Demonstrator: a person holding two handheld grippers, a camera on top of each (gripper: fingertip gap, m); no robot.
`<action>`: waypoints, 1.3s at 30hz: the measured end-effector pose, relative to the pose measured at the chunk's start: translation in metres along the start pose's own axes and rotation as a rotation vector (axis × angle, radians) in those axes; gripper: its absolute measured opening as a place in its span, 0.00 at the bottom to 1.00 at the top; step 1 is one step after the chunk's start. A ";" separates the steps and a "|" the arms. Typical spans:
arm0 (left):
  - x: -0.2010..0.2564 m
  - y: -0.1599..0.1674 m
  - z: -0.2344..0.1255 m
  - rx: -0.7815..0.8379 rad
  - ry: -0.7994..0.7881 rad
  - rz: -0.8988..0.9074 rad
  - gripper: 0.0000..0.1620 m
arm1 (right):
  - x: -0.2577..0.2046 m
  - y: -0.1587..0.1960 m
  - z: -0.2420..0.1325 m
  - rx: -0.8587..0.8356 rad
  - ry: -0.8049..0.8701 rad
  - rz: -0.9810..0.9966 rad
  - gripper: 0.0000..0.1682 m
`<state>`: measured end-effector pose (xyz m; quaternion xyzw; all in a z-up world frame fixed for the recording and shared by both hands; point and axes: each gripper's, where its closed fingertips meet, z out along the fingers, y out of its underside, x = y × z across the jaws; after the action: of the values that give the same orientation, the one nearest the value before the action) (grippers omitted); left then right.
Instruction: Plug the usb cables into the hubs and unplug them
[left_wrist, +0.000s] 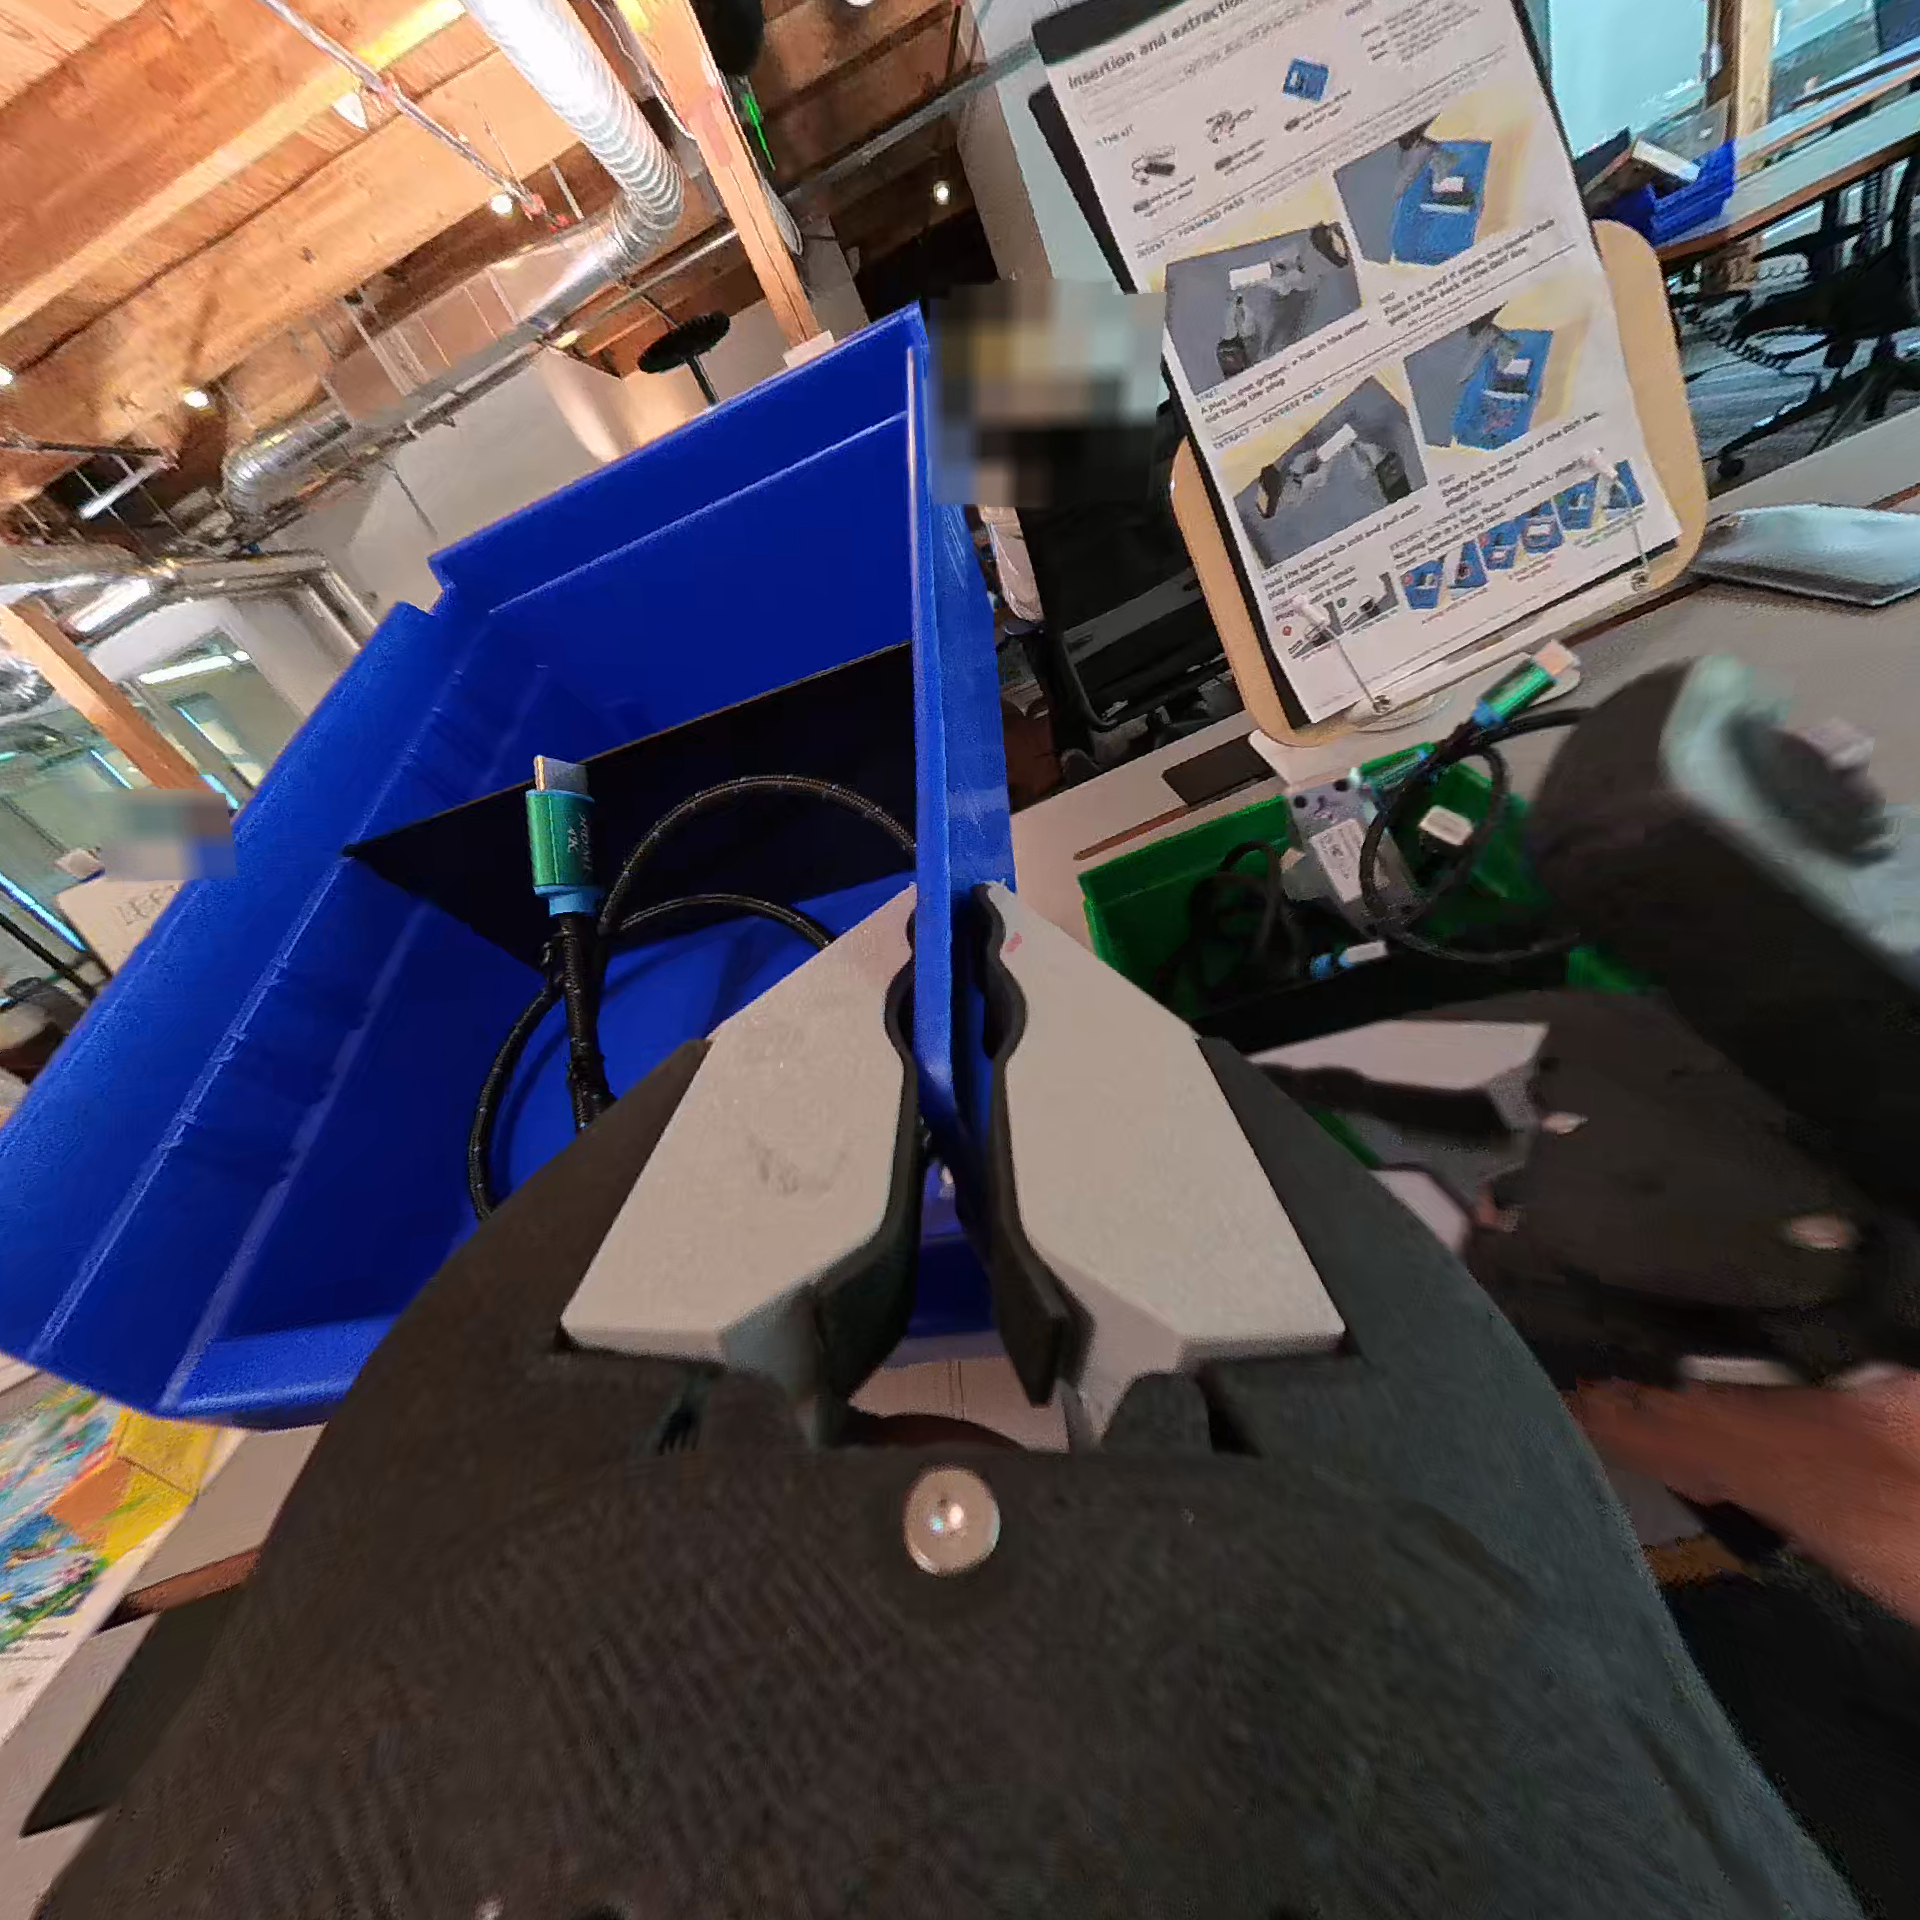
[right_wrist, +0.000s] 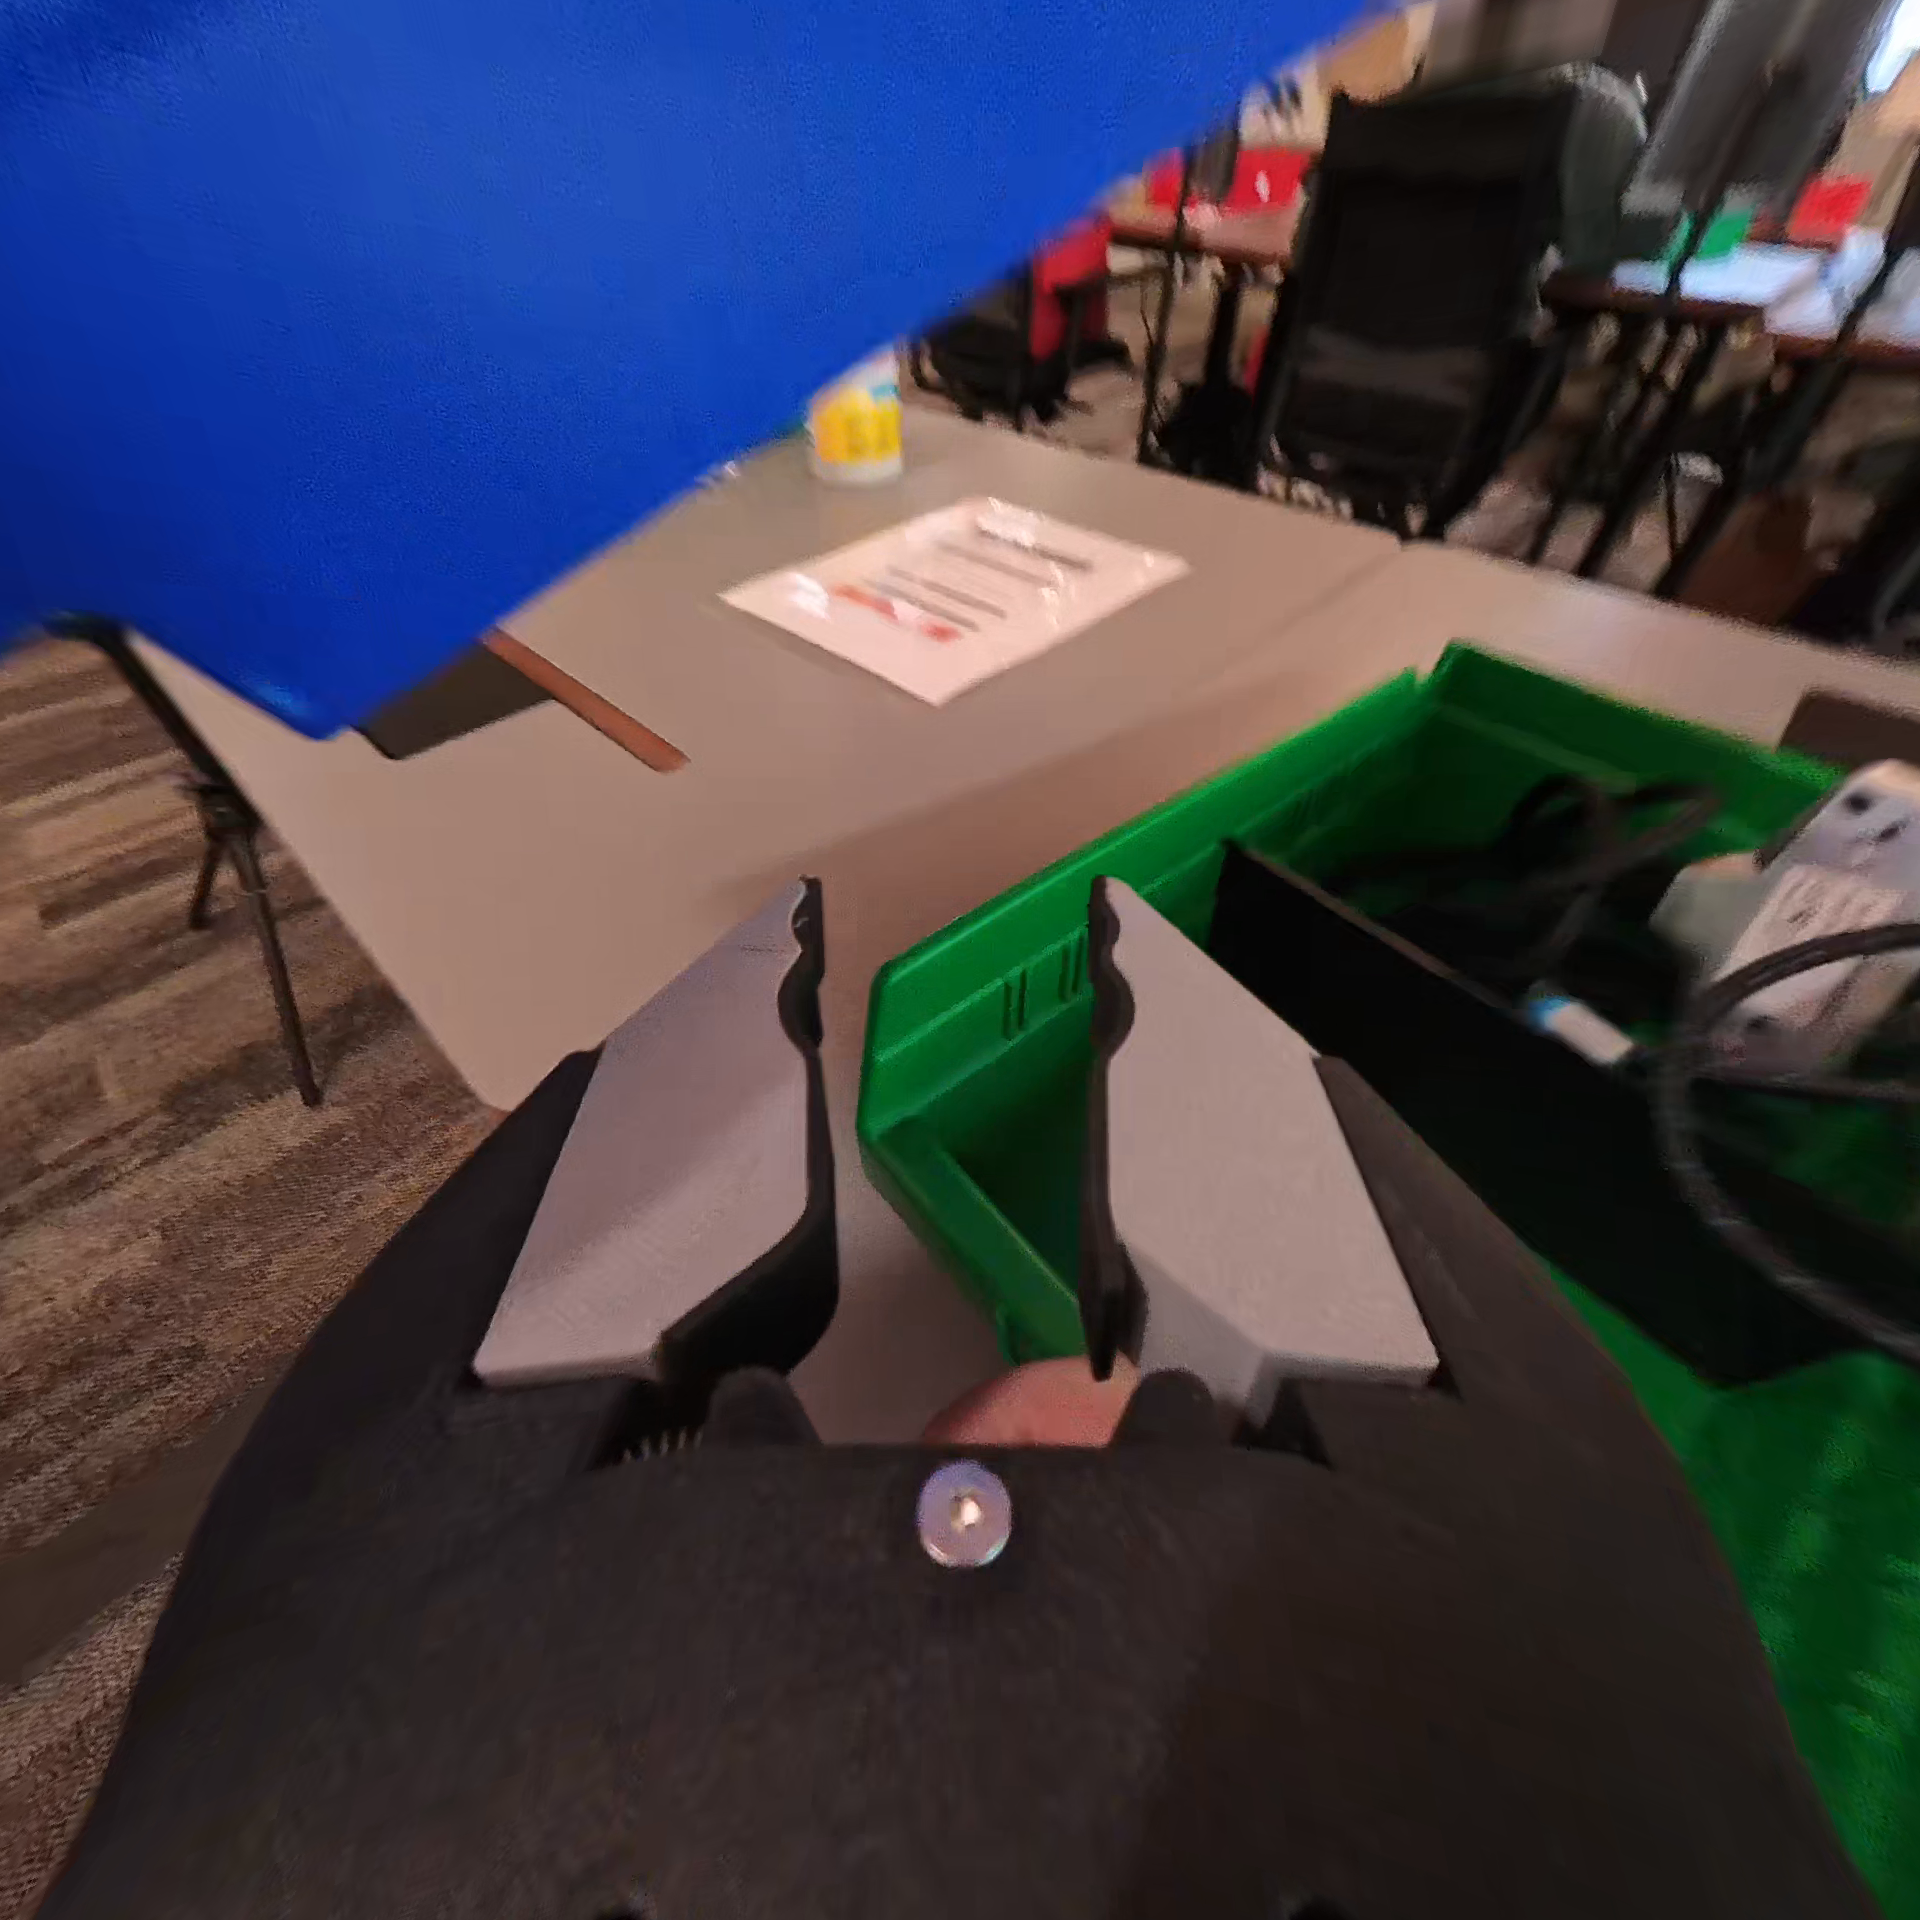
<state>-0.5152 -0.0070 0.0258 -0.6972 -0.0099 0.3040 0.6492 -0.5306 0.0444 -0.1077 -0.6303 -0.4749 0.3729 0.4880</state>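
Observation:
My left gripper is shut on the right side wall of a blue bin and holds it tilted off the table. Inside the bin lie a black braided cable with a green plug and a black divider. The blue bin's outside fills the upper left of the right wrist view. My right gripper is open and empty, over the near corner of a green bin. The green bin holds black cables, a black divider and a white-grey hub. The right gripper also shows in the left wrist view.
A grey table carries a sheet in a plastic sleeve and a yellow-labelled tub. An instruction sheet on a wooden stand rises behind the green bin. Chairs and other tables stand beyond; carpet floor lies at the left. My hands' fingertips stand some 15 cm from each other.

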 end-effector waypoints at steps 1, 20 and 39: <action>0.001 -0.004 -0.002 0.010 0.000 0.010 0.01 | -0.003 -0.012 -0.014 0.034 -0.030 -0.022 0.31; 0.391 -0.114 0.031 0.170 0.687 0.091 0.02 | 0.398 0.055 -0.386 0.108 0.611 -0.009 0.13; 0.461 -0.058 0.014 -0.075 0.959 -0.138 0.46 | 0.354 0.091 -0.372 -0.045 0.402 -0.032 0.31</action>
<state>-0.1232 0.2031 -0.1105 -0.7794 0.2329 -0.0959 0.5736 -0.0660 0.2811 -0.1069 -0.6953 -0.3862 0.2212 0.5643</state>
